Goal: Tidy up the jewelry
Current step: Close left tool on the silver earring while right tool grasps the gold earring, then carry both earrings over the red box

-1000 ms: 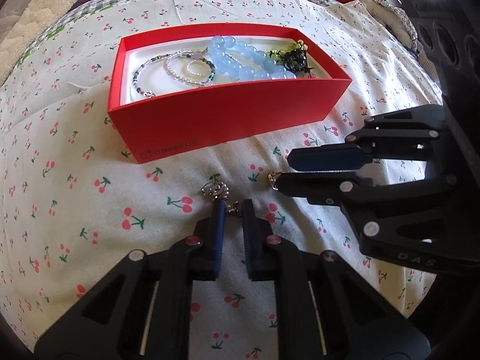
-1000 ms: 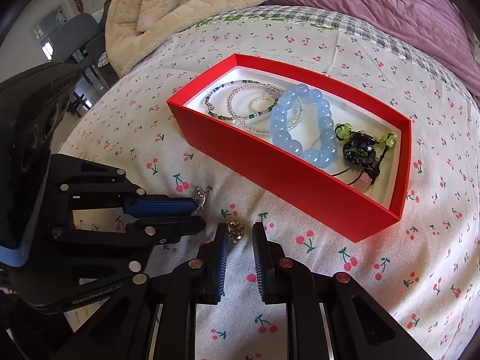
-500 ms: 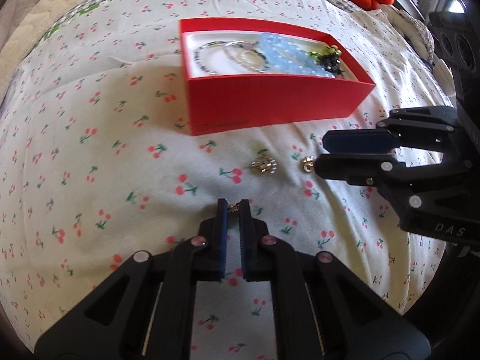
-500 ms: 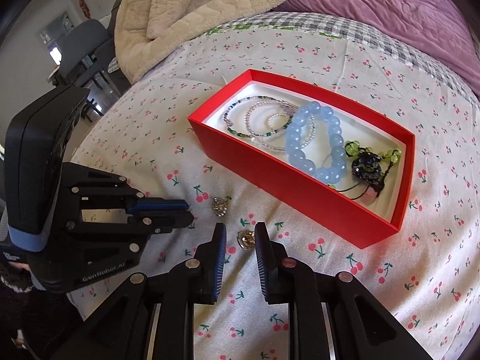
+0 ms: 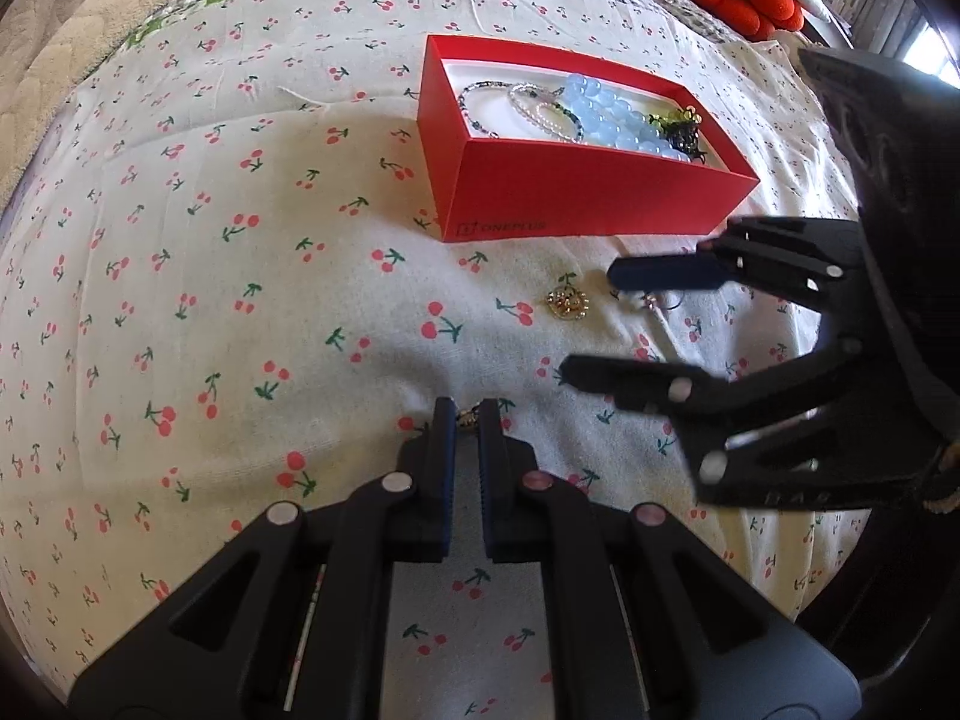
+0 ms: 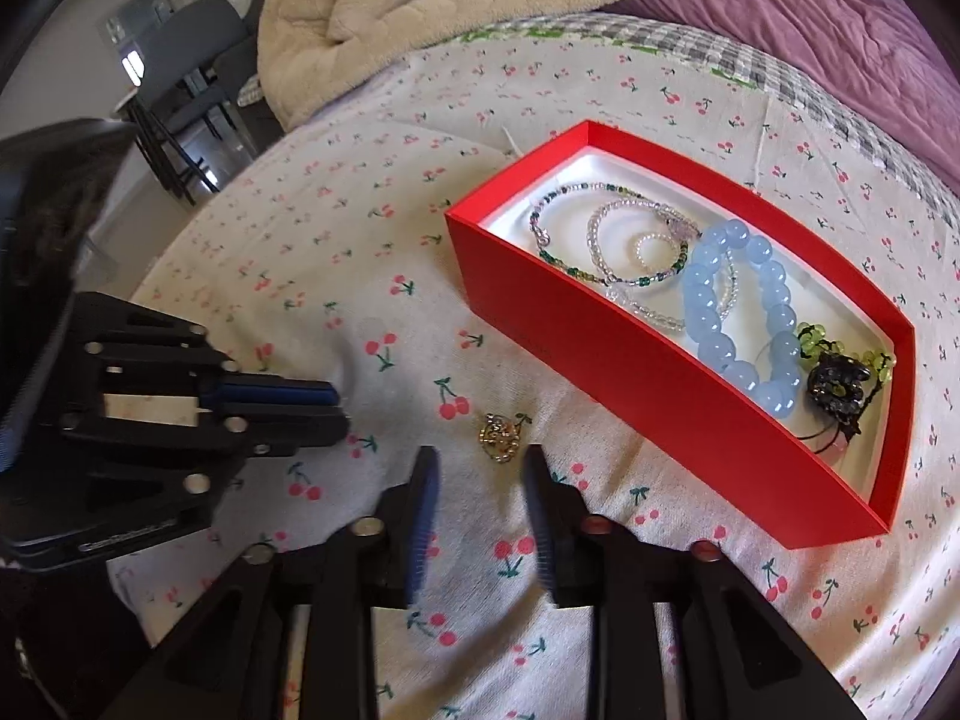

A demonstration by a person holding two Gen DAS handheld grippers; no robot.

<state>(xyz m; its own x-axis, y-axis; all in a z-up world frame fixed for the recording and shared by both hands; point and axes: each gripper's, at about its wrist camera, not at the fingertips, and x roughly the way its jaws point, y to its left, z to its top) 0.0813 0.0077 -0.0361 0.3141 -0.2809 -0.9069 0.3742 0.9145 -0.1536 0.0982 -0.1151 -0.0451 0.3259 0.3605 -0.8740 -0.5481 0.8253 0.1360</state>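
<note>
1. Red cardboard box (image 6: 606, 354) sits on the cherry-print bedsheet (image 5: 252, 276), holding a blue bead bracelet (image 6: 741, 315) and thinner beaded strands.
2. Right gripper (image 6: 480, 468): jaws, nearly closed a second ago, are opening; nothing is clamped. A gold earring (image 6: 499, 437) lies on the sheet just ahead of the tips.
3. Left gripper (image 5: 467, 417): jaws narrow, pinching a small gold piece (image 5: 467, 418), kind unclear.
4. Judgement: the right side has probably released its earring short of the box; it needs re-gripping.
</note>
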